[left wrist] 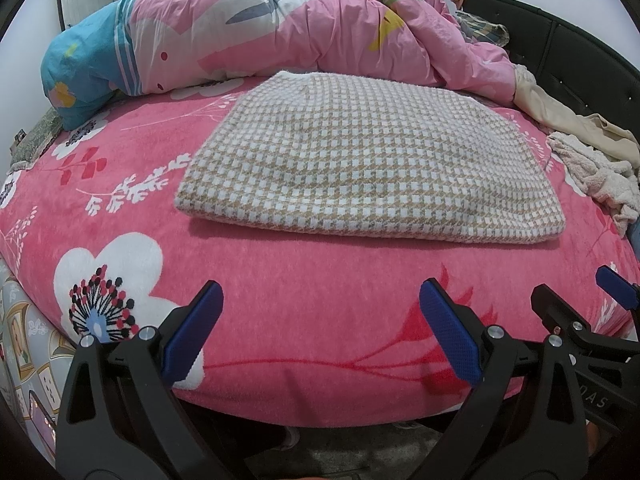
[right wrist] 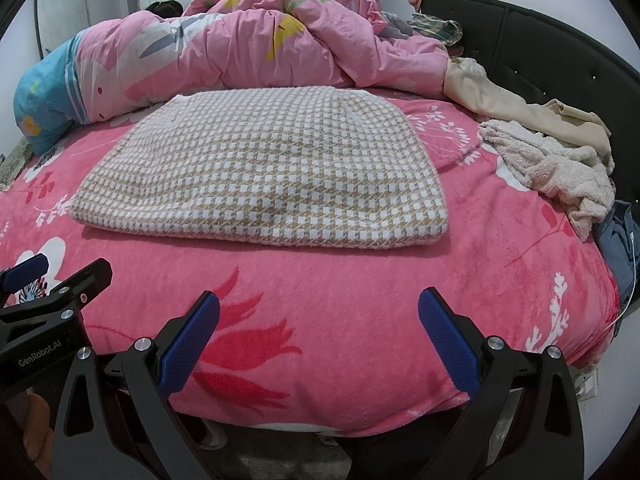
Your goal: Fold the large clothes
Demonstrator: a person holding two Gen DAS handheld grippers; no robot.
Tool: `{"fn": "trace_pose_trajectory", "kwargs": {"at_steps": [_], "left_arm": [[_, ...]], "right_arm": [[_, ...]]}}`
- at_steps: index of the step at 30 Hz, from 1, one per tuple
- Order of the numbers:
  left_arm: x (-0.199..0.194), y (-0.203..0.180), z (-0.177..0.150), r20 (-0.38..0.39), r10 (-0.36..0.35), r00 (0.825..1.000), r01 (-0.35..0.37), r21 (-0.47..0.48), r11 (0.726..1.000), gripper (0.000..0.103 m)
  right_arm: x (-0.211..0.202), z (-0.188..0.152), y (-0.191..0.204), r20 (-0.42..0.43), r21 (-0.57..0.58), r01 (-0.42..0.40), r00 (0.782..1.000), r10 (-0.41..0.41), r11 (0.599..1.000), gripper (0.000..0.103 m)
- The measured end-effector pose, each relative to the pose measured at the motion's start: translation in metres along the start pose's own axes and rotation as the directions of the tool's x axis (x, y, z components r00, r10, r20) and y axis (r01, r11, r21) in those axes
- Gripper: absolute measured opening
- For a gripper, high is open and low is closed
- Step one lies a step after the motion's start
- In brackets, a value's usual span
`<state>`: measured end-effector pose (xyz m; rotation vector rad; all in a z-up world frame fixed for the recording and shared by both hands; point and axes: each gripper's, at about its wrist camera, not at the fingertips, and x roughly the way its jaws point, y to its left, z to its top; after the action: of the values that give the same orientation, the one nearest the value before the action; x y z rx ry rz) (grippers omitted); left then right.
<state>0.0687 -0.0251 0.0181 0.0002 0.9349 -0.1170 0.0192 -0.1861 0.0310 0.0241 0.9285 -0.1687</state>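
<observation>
Garment: a checked tan-and-white knit (left wrist: 360, 160), folded into a flat rectangle, lies on the middle of the bed, beyond both grippers and touching neither.
Left gripper (left wrist: 320, 332): blue-padded fingers spread wide, holding nothing, over the near edge of the bed.
Right gripper (right wrist: 320, 334): fingers spread wide as well, empty, just beside the left one at the same edge.
Bed cover (right wrist: 340, 292): pink fleece with white and red flowers; the folded knit rests flat on it.
Duvet (left wrist: 280, 28): pink, bunched up along the far side behind the garment, one end blue.
Other clothes (right wrist: 552, 160): a cream fluffy heap and a beige piece to the right, near the dark headboard (right wrist: 560, 52), apart from the folded knit.
</observation>
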Motion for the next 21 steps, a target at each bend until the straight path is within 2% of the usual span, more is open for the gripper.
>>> {"fn": "trace_pose_trajectory", "kwargs": {"at_steps": [21], "left_arm": [[0.0003, -0.0009, -0.0003, 0.002, 0.003, 1.0, -0.003, -0.002, 1.0, 0.095]], "right_arm": [[0.0018, -0.0004, -0.0022, -0.002, -0.008, 0.005, 1.0, -0.005, 1.0, 0.097]]}}
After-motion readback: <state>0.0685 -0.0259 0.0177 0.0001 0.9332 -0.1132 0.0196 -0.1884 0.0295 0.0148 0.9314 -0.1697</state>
